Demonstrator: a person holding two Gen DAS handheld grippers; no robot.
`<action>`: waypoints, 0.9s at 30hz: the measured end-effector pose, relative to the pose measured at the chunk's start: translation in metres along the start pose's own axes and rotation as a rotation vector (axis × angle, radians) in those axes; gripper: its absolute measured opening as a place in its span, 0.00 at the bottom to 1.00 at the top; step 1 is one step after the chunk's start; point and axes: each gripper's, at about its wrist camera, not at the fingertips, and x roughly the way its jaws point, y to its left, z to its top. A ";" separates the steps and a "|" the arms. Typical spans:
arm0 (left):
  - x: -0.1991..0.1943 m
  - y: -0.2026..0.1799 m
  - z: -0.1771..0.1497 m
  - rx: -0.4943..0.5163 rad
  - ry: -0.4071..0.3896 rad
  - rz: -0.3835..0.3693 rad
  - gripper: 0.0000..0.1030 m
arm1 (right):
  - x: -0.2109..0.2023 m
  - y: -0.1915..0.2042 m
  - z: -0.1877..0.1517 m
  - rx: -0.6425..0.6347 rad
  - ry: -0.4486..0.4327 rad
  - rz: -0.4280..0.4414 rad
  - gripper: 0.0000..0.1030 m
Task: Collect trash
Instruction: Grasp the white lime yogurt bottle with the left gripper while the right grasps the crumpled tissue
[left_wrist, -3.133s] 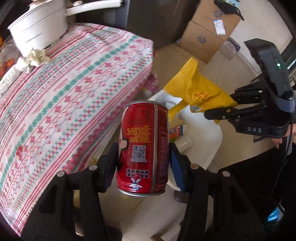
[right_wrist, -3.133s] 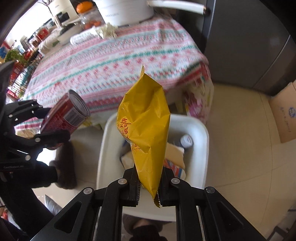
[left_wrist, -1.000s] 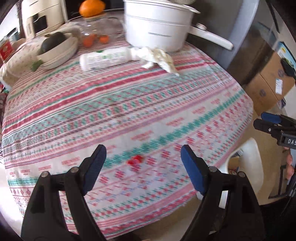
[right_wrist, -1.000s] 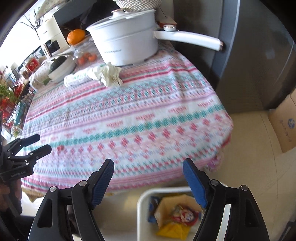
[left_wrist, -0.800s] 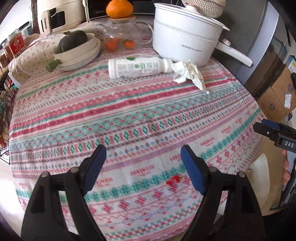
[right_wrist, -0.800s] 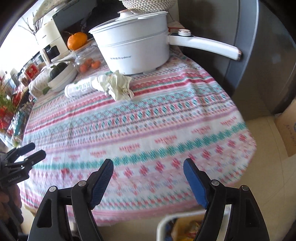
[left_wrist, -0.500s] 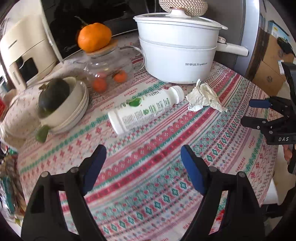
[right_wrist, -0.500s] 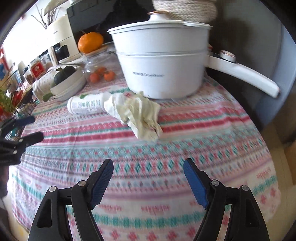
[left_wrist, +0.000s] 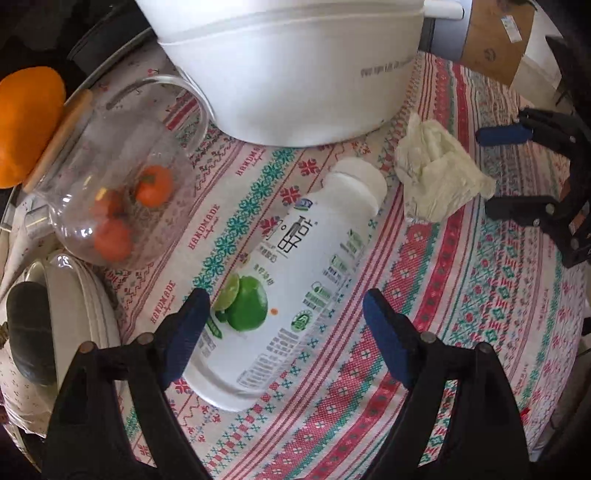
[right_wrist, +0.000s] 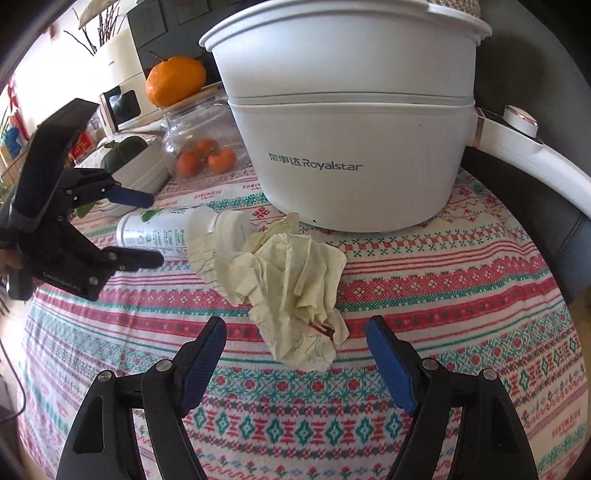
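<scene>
A white plastic bottle (left_wrist: 291, 280) with a lime label lies on its side on the patterned tablecloth (left_wrist: 480, 314). My left gripper (left_wrist: 284, 325) is open, its blue pads on either side of the bottle's lower half. A crumpled pale tissue (right_wrist: 291, 280) lies beside the bottle's cap; it also shows in the left wrist view (left_wrist: 436, 177). My right gripper (right_wrist: 295, 343) is open with the tissue's near end between its pads. The bottle (right_wrist: 159, 230) and the left gripper (right_wrist: 144, 229) show at the left of the right wrist view.
A large white electric pot (right_wrist: 351, 129) with a long handle stands just behind the trash. A glass jar (left_wrist: 110, 192) of small oranges, a big orange (right_wrist: 175, 79) and stacked bowls (left_wrist: 74, 325) with a dark squash stand to the left.
Both grippers have dropped their can and yellow bag in the bin and moved back over the table. They have closed in on the bottle and the tissue, still open.
</scene>
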 end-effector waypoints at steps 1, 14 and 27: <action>0.004 -0.002 -0.001 0.007 0.020 0.001 0.82 | 0.002 -0.001 0.001 -0.005 0.001 -0.002 0.77; -0.008 -0.023 -0.024 -0.113 0.065 -0.175 0.78 | 0.018 -0.002 0.003 0.024 -0.001 0.026 0.77; -0.009 -0.026 -0.055 -0.463 -0.065 -0.114 0.59 | 0.026 0.006 0.010 0.022 -0.010 0.029 0.78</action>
